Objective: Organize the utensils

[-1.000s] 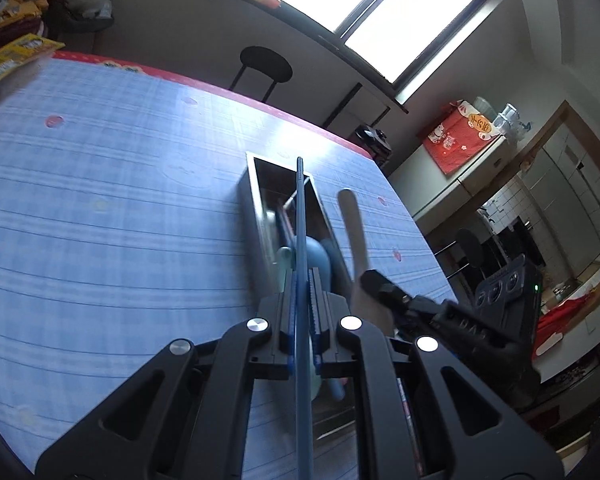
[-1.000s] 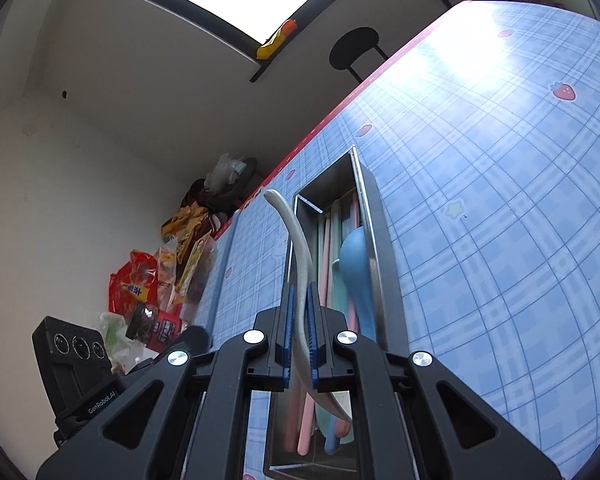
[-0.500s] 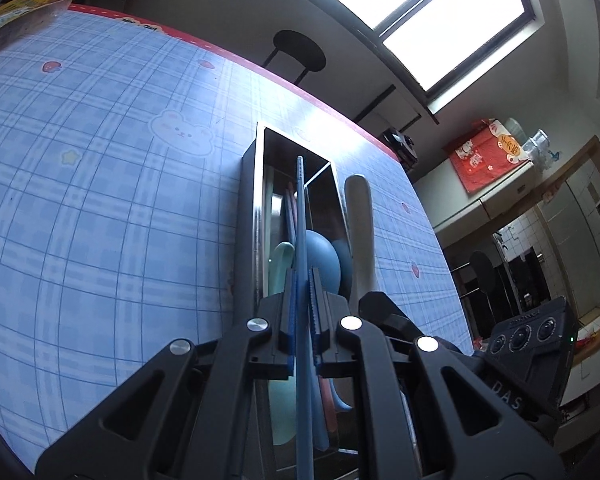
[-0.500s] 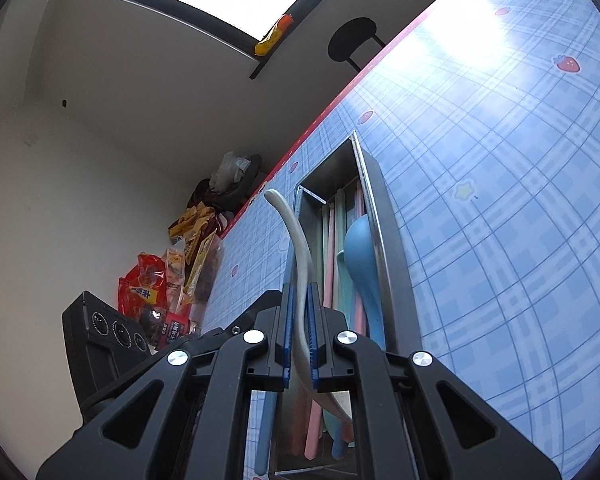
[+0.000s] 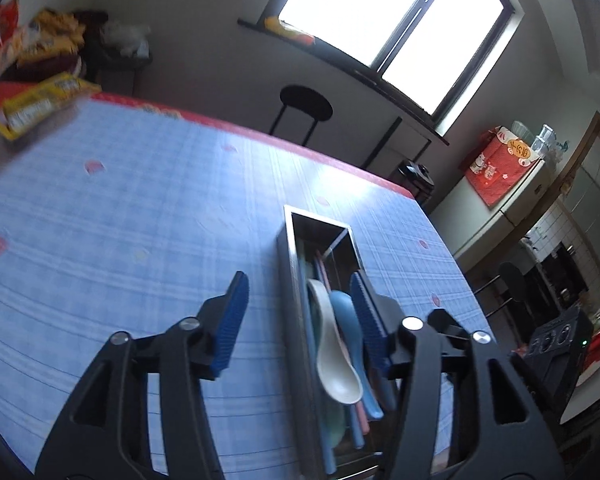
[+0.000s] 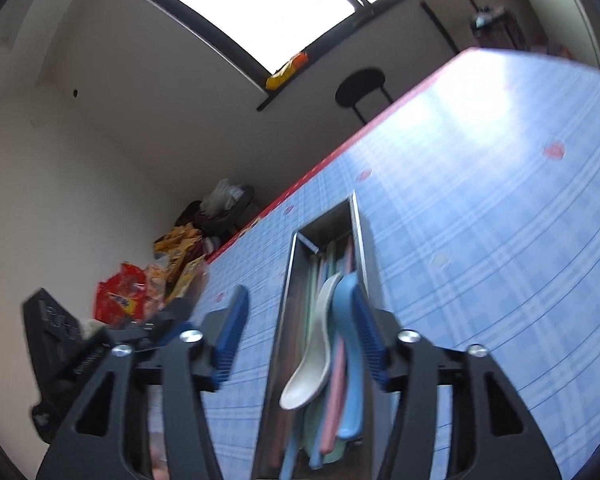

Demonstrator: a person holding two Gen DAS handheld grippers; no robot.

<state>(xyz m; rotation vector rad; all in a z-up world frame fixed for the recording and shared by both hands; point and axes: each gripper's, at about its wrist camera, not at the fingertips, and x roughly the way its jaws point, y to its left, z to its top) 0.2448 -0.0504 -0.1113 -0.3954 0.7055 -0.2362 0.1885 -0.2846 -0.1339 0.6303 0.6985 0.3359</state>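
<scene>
A long metal utensil tray (image 5: 290, 280) (image 6: 286, 300) lies on the blue checked tablecloth. In it lie a white spoon (image 5: 332, 356) (image 6: 312, 356), a blue spoon (image 5: 346, 320) (image 6: 346, 312), pink, green and blue sticks. My left gripper (image 5: 300, 304) is open and empty, jaws wide apart just above the tray's near end. My right gripper (image 6: 300, 320) is open and empty too, straddling the same tray. The other gripper's body (image 5: 556, 340) (image 6: 60, 344) shows at each view's edge.
The tablecloth (image 5: 120, 220) has a red border at the far edge. Snack packets (image 5: 36, 104) (image 6: 124, 296) lie at the table's far left corner. A black stool (image 5: 306, 104) stands beyond the table under the window.
Both grippers have opened and pulled back. The left let go of the blue stick and the right let go of the white spoon; both now lie in the tray.
</scene>
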